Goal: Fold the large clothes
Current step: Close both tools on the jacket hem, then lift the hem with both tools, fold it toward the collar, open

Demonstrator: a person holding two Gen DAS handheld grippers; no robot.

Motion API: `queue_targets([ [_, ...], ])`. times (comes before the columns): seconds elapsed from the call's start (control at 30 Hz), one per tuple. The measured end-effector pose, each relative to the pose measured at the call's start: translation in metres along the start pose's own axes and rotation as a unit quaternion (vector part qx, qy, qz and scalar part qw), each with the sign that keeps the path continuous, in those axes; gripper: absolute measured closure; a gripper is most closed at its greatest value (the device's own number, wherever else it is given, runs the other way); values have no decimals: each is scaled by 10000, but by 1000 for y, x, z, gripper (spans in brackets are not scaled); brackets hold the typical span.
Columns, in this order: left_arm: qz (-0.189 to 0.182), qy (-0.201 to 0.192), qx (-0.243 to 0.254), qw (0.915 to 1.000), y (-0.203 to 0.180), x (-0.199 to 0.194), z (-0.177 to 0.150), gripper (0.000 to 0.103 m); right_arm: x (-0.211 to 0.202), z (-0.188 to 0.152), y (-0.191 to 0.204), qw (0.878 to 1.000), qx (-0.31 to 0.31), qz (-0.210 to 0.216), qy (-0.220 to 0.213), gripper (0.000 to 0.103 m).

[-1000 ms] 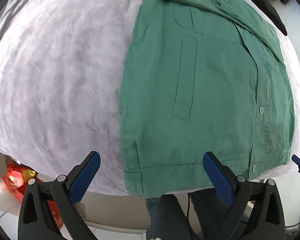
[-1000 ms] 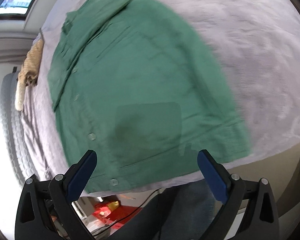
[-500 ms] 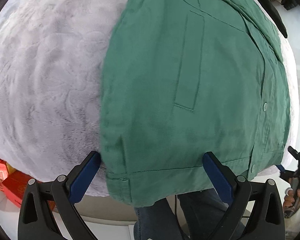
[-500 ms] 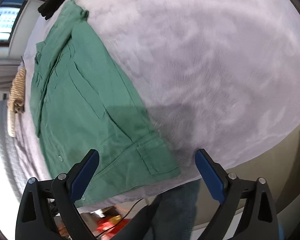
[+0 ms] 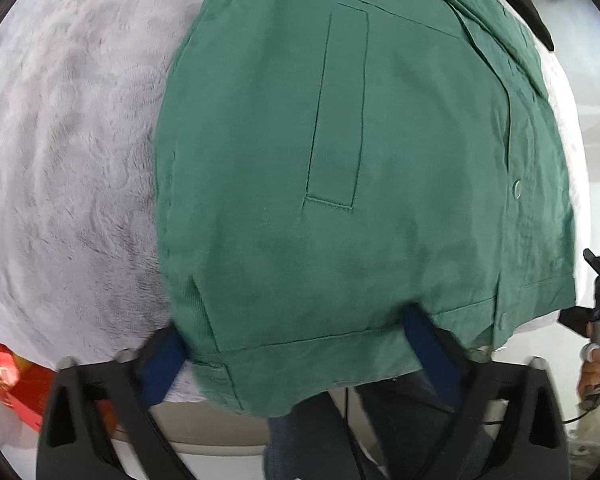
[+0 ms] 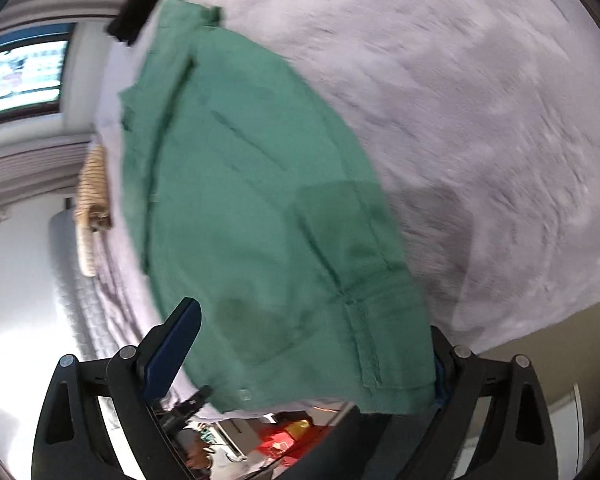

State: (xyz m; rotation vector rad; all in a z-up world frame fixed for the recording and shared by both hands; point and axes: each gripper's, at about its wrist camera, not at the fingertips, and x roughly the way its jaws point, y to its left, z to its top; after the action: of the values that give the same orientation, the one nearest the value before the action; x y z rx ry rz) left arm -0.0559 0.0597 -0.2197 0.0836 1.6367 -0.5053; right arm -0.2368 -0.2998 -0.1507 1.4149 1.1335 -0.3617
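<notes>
The green button-up shirt (image 5: 360,184) lies flat on the pale fleece blanket (image 5: 68,152) of a bed, hem hanging over the near edge. The left gripper (image 5: 296,354) and right gripper (image 6: 316,360) both stand spread wide around that hem, unclamped.

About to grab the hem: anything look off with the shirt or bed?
Nothing stands out. The green shirt lies flat and buttoned on the lilac blanket, hem overhanging the near edge between the open left gripper fingers.
</notes>
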Motion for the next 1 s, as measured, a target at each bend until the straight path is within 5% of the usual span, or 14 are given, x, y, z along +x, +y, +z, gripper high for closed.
queue_targets([
  [0.03, 25, -41, 61, 10000, -1, -2, -1, 37, 0, -2, -4, 9999, 85, -54, -34, 23],
  [0.07, -57, -97, 95, 9999, -2, -7, -2, 48, 0, -2, -5, 9999, 130, -90, -57, 42],
  [0.1, -139, -122, 105, 9998, -2, -10, -2, 69, 1, -3, -7, 9998, 156, -131, -63, 80],
  [0.13, -382, -130, 59, 9992, 0, -16, -1, 73, 0, -4, -7, 9997, 164, -152, -69, 98],
  [0.37, -1792, -487, -517, 9813, 17, -65, 12, 78, -24, -5, 19, 9956, -108, 920, -127, 96],
  [0.53, -2283, -972, -987, 9637, 16, -103, 45, 78, -39, 23, 70, 9871, -396, 1546, -134, 96],
  [0.67, -2450, -1402, -1303, 9504, 14, -131, 86, 78, -40, 56, 122, 9806, -669, 1838, -124, 96],
  [1.0, -1965, -2613, -1708, 9295, 11, -185, 239, 78, -10, 202, 257, 9676, -1329, 2148, -23, 96],
])
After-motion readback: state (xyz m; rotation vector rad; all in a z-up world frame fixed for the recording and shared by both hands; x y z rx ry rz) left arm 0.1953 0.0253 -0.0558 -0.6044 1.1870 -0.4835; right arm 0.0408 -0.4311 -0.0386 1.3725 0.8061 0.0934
